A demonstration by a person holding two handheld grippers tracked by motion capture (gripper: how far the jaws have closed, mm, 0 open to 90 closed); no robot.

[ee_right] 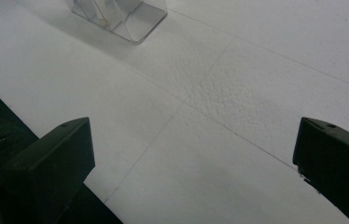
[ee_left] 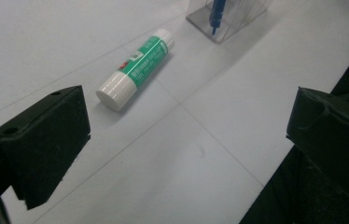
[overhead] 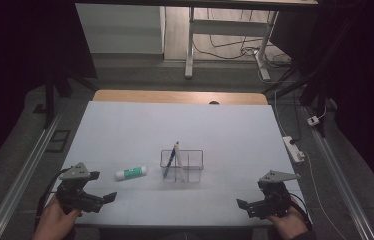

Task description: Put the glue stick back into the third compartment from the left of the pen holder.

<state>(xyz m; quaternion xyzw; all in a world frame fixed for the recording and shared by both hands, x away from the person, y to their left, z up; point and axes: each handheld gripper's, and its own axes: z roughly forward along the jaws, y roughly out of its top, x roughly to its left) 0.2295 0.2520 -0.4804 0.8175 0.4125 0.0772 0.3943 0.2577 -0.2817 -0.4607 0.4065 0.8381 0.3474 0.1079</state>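
Left gripper [overhead: 106,198] — jaws wide apart, empty; right gripper [overhead: 243,205] likewise. Glue stick [ee_left: 135,69] lies flat near clear holder [overhead: 182,165].

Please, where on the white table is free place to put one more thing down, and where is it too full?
The far half of the white table, beyond the clear organizer, is bare. So is the front strip between the left gripper and right gripper. It is crowded mid-table, where the glue stick lies beside the organizer holding a blue pen.

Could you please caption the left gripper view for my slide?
Open left gripper faces a glue stick lying on the table.
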